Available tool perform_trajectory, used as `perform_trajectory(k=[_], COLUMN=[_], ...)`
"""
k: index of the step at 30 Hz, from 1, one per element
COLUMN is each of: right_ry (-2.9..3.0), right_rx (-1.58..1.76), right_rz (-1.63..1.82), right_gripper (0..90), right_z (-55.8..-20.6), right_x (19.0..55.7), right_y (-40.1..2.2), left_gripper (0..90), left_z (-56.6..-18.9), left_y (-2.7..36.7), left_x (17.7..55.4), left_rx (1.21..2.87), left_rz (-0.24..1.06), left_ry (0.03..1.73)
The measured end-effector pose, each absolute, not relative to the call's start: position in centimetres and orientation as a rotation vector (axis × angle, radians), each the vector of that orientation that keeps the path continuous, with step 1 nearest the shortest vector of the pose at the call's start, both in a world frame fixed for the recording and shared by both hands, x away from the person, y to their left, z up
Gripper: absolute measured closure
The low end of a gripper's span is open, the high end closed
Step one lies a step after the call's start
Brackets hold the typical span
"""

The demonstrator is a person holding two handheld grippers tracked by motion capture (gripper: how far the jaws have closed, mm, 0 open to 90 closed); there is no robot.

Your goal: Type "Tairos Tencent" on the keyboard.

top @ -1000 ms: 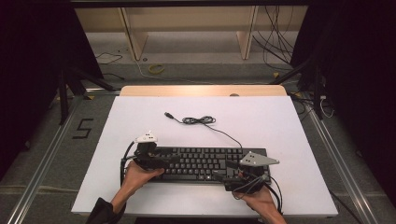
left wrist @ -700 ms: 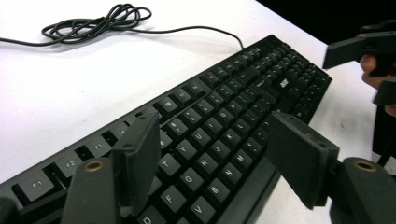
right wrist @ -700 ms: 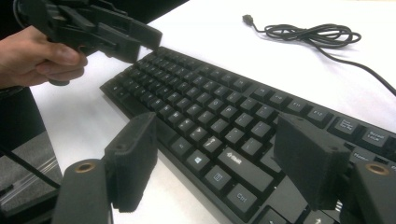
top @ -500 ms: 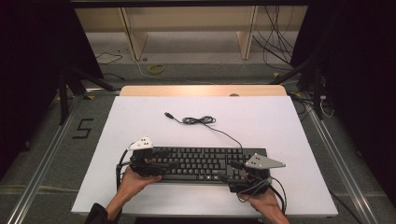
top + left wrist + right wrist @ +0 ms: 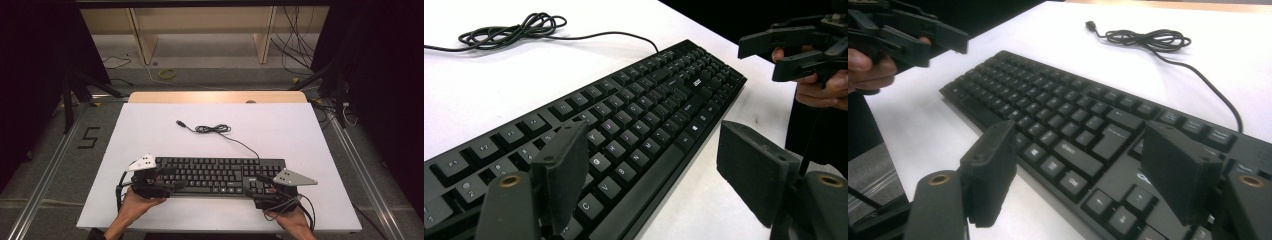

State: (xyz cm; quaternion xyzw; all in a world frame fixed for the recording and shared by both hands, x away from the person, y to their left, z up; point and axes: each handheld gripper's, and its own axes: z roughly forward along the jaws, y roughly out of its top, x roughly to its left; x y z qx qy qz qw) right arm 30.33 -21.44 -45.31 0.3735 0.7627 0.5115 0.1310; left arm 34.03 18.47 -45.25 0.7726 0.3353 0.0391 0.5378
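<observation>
- Along the table's point(image 5: 150, 125) near edge, the keyboard point(image 5: 220, 175) lay crosswise, one end toward each hand.
- Left gripper point(image 5: 172, 178), jaws just opened wide, held nothing.
- Right gripper point(image 5: 260, 192) likewise stood wide at the other end.

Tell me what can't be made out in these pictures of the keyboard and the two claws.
- Black plastic keyboard: in the high view its key legends are too small to read; both ends sit under the claws.
- Right gripper view: the keyboard's right end is cut off by the frame edge, the logo partly behind a jaw.
- Black coiled cable: the plug type is too small in the high view.
- Left claw and right claw: the grey plates hide the bodies.
</observation>
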Motion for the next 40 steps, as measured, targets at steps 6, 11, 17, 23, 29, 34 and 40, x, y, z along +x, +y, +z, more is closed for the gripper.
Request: perform_trajectory(k=[6, 11, 17, 23, 29, 34, 40], right_ry=[2.202, 2.191, 2.189, 2.188, 2.191, 2.189, 2.191], right_rx=[1.095, 1.096, 1.106, 1.106, 1.106, 1.106, 1.103], right_rz=[1.473, 1.468, 1.465, 1.465, 1.462, 1.462, 1.463], right_gripper=[31.4, 31.0, 30.2, 30.0, 29.9, 29.9, 29.9], right_z=[-45.6, -45.7, -45.9, -45.9, -45.9, -45.9, -45.9], right_x=[30.0, 29.8, 29.5, 29.5, 29.5, 29.6, 29.5], right_y=[-22.1, -22.6, -22.8, -22.8, -22.7, -22.7, -22.7], left_gripper=[27.7, 26.4, 25.8, 25.8, 25.7, 25.7, 25.7], left_z=[-45.4, -45.6, -45.8, -45.8, -45.8, -45.9, -46.0], left_y=[18.8, 18.9, 19.0, 19.1, 19.1, 19.2, 19.1], left_x=[33.4, 32.8, 32.6, 32.7, 32.8, 32.8, 33.0], left_rx=[1.828, 1.818, 1.813, 1.81, 1.811, 1.808, 1.812], left_rz=[0.086, 0.094, 0.095, 0.1, 0.104, 0.108, 0.112], left_ry=[0.805, 0.803, 0.809, 0.812, 0.815, 0.818, 0.822])
